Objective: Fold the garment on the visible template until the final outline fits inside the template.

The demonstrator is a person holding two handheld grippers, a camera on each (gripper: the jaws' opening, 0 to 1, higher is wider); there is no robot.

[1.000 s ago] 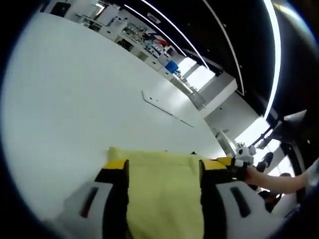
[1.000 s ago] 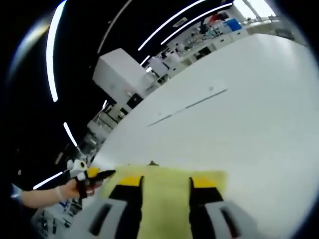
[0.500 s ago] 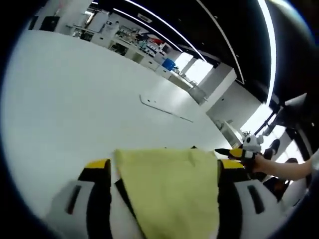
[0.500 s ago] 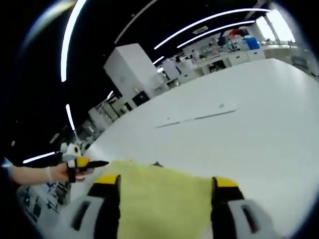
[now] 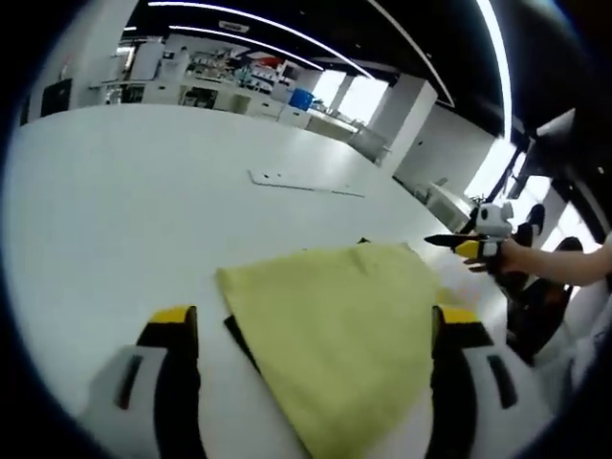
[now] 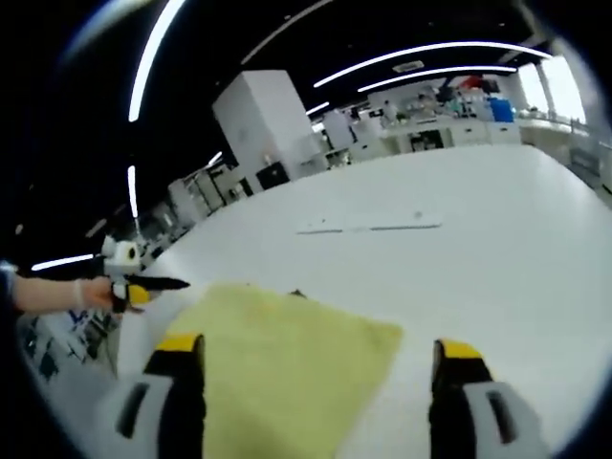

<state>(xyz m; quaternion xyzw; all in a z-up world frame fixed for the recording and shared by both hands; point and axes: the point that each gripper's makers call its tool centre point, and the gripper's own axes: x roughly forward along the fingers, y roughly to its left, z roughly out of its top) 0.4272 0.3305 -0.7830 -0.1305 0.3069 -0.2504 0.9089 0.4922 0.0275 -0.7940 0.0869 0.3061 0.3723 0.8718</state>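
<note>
Now both grippers, left [image 5: 311, 320] and right [image 6: 316, 349], stand wide open, holding nothing, over the folded pale-yellow cloth garment [image 5: 335, 325]; best check its edges against the template.

We record a broad, smooth white table [image 5: 124, 201] carrying a folded pale yellow cloth garment [image 5: 339, 330] lying flat near its close edge over a dark template whose black corners [image 5: 241, 337] peek out beneath, with thin line markings [image 6: 368, 228] further across.
</note>
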